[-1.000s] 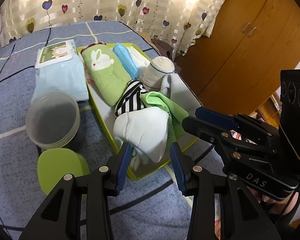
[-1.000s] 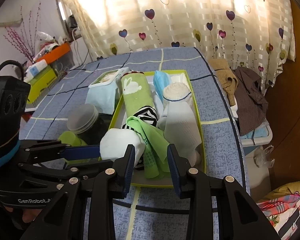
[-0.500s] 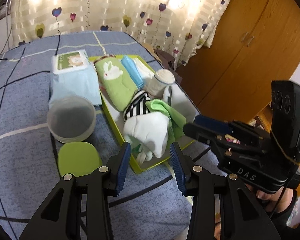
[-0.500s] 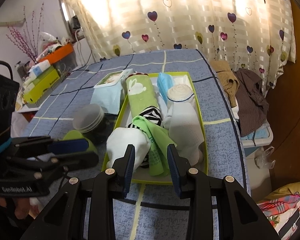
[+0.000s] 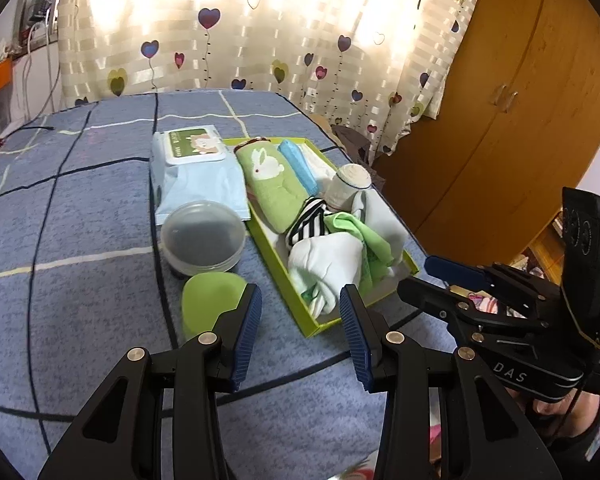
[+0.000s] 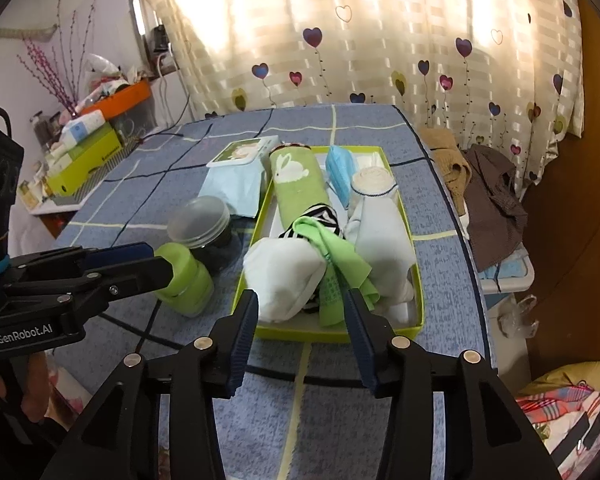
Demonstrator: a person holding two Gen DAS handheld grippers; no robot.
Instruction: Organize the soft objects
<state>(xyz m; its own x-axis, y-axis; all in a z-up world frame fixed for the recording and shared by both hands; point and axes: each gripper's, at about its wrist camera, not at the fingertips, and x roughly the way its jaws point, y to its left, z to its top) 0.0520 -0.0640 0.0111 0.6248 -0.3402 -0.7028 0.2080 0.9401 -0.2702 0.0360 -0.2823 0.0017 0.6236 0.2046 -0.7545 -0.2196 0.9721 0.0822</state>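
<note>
A lime green tray (image 5: 317, 329) (image 6: 327, 332) on the blue checked cloth holds several soft things: a green rabbit towel (image 5: 269, 184) (image 6: 298, 184), a blue face mask (image 6: 340, 172), a rolled white sock (image 5: 348, 184) (image 6: 372, 184), a striped cloth (image 5: 306, 226), a green cloth (image 6: 340, 248) and white cloths (image 5: 326, 260) (image 6: 282, 270). My left gripper (image 5: 300, 322) is open and empty, held back above the near end of the tray. My right gripper (image 6: 300, 322) is open and empty, also near the tray's front edge.
A wet-wipes pack (image 5: 194, 168) (image 6: 236, 172), a clear-lidded jar (image 5: 202, 238) (image 6: 204, 226) and a green-lidded jar (image 5: 212, 302) (image 6: 186, 276) stand left of the tray. Clothes (image 6: 488, 196) lie past the table's right edge. A wardrobe (image 5: 500, 100) stands at right.
Both grippers have pulled back and up from the tray, so it looks smaller and farther. Both stay open and empty. The things in the tray have not moved.
</note>
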